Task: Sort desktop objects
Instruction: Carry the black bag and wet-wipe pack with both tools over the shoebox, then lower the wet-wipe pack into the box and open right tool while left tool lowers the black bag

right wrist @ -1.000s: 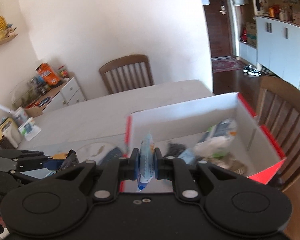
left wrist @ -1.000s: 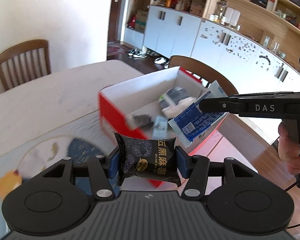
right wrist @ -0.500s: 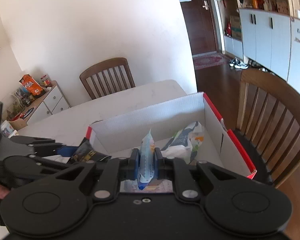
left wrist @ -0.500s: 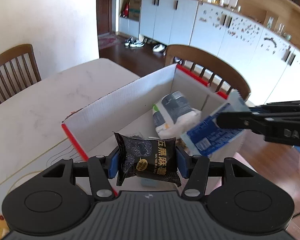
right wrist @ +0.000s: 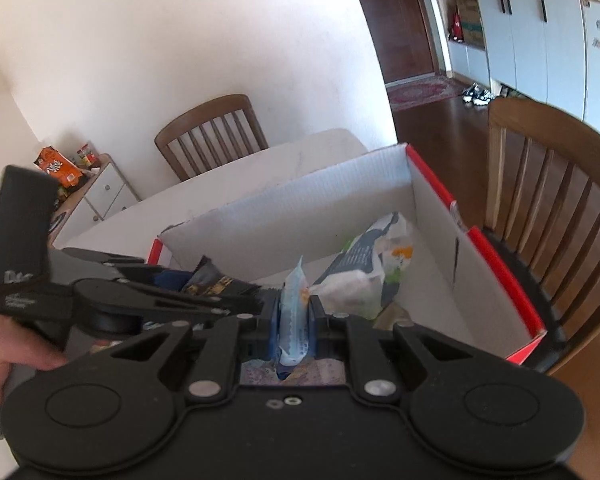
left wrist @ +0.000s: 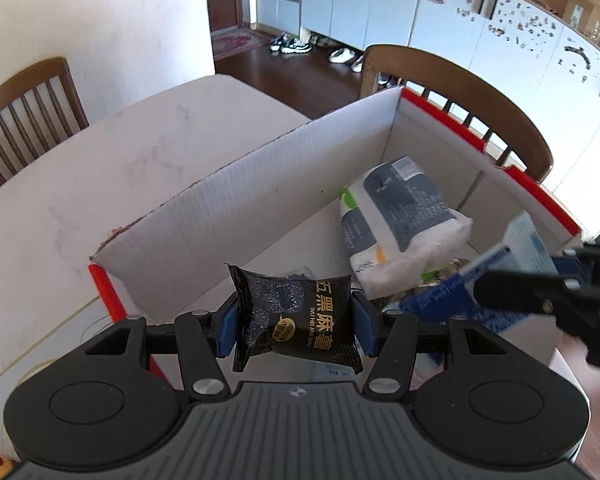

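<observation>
My left gripper (left wrist: 294, 326) is shut on a black snack packet (left wrist: 300, 320) with gold lettering and holds it over the near end of the red and white cardboard box (left wrist: 260, 184). My right gripper (right wrist: 294, 328) is shut on a blue and white packet (right wrist: 294, 320), held edge-on above the box (right wrist: 440, 216); that packet also shows at the right of the left wrist view (left wrist: 480, 276). A white and grey pouch (left wrist: 400, 220) lies inside the box, with other small packets partly hidden under it.
The box stands on a pale marble table (left wrist: 100, 168). A wooden chair (left wrist: 460, 96) stands just beyond the box and another chair (right wrist: 212, 136) at the table's far side by the wall. A side cabinet (right wrist: 96, 188) with snacks stands at the left.
Both grippers have moved forward and lower over the box with their packets still held. The right gripper's packet now hangs close beside the left gripper.
</observation>
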A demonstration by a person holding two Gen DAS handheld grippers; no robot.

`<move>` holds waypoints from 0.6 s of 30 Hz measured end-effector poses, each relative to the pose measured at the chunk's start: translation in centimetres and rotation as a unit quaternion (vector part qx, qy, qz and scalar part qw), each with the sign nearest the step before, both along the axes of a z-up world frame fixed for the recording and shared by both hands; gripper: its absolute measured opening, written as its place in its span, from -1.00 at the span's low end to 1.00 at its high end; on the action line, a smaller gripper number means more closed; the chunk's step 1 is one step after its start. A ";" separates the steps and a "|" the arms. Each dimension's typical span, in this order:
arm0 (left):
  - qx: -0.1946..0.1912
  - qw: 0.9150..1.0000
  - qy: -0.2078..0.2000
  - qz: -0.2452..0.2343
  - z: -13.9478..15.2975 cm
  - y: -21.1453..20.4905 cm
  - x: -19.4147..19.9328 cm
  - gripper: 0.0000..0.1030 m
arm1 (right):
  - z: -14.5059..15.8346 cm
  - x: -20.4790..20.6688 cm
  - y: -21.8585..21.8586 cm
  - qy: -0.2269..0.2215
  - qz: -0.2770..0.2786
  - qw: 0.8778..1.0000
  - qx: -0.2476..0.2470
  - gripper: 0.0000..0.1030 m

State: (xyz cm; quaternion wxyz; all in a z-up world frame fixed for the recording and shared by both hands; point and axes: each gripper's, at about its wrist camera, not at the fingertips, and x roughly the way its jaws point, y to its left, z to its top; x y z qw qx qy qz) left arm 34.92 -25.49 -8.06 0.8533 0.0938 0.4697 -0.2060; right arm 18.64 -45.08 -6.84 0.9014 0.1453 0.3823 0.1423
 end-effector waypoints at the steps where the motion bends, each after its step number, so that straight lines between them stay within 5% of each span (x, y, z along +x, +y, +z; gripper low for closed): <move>1: 0.000 1.000 0.003 0.004 -0.2 -0.1 0.3 0.07 | -0.2 0.0 0.0 0.000 -0.001 1.000 0.003 -0.75; 18: 0.016 0.999 0.036 0.010 -2.2 -1.3 1.4 0.10 | -2.0 1.0 -1.1 0.031 -0.015 0.999 0.023 -0.59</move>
